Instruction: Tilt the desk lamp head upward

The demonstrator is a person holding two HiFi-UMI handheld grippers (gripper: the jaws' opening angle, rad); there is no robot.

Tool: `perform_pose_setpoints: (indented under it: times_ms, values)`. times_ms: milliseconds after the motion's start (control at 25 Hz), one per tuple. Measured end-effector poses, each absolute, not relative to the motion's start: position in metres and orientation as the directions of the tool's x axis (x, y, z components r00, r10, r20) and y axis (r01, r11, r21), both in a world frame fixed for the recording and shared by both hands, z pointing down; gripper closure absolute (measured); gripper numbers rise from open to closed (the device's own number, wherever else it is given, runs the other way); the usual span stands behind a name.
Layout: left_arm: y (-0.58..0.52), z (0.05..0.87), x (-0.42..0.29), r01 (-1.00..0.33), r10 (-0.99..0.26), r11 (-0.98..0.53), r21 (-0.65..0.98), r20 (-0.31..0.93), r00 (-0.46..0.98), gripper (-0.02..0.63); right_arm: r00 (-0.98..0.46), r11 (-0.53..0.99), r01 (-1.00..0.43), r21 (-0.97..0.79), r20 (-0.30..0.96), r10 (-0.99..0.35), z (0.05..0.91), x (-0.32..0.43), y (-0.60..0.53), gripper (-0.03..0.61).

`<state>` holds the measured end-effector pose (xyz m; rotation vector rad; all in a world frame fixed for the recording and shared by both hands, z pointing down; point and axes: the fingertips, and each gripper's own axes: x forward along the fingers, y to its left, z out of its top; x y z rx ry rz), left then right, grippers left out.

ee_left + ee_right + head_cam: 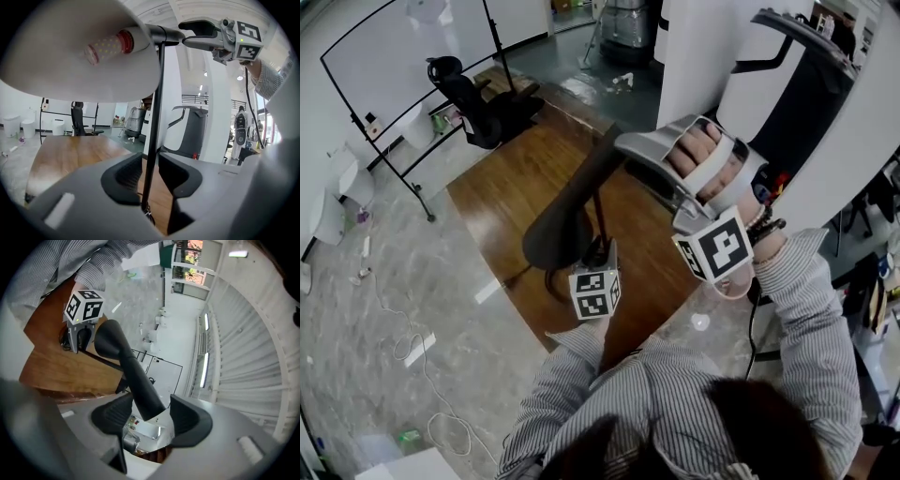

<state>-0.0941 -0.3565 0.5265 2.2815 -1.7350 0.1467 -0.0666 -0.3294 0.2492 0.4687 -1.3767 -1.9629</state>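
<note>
Aloft, right gripper [149,416] lies level, fingers [188,420] apart astride lamp head [123,357].

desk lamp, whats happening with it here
A person holds tongs in each hand at a black desk lamp on a wooden desk. The left tongs stand open around the pole, low down. The right tongs are open too, up at the narrow back end of the lamp head, which sits between them ungripped.
</note>
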Motion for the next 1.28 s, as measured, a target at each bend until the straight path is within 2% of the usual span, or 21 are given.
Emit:
perform_pose_setpoints:
  times_ms: [160,320,920,1280]
  values:
    - [-0.363,0.525,-0.091,-0.957,-0.931,-0.249,0.152,0.235,0.279,0.499,-0.675,-0.224,0.435,0.872,0.152,-0.722,0.252,-0.071,-0.34,0.327]
    - [-0.365,0.524,-0.09,-0.956,-0.929,-0.255,0.143,0.238,0.283,0.545,-0.669,-0.217,0.463,0.859,0.178,-0.722,0.253,-0.076,-0.348,0.327]
    - [-0.368,0.524,-0.091,-0.961,-0.934,-0.248,0.124,0.233,0.271,0.555,-0.679,-0.218,0.396,0.892,0.125,-0.723,0.249,-0.079,-0.354,0.327]
    - [-0.367,0.524,-0.091,-0.958,-0.932,-0.258,0.128,0.228,0.282,0.555,-0.681,-0.138,0.224,0.965,0.054,-0.73,0.256,-0.07,-0.355,0.328]
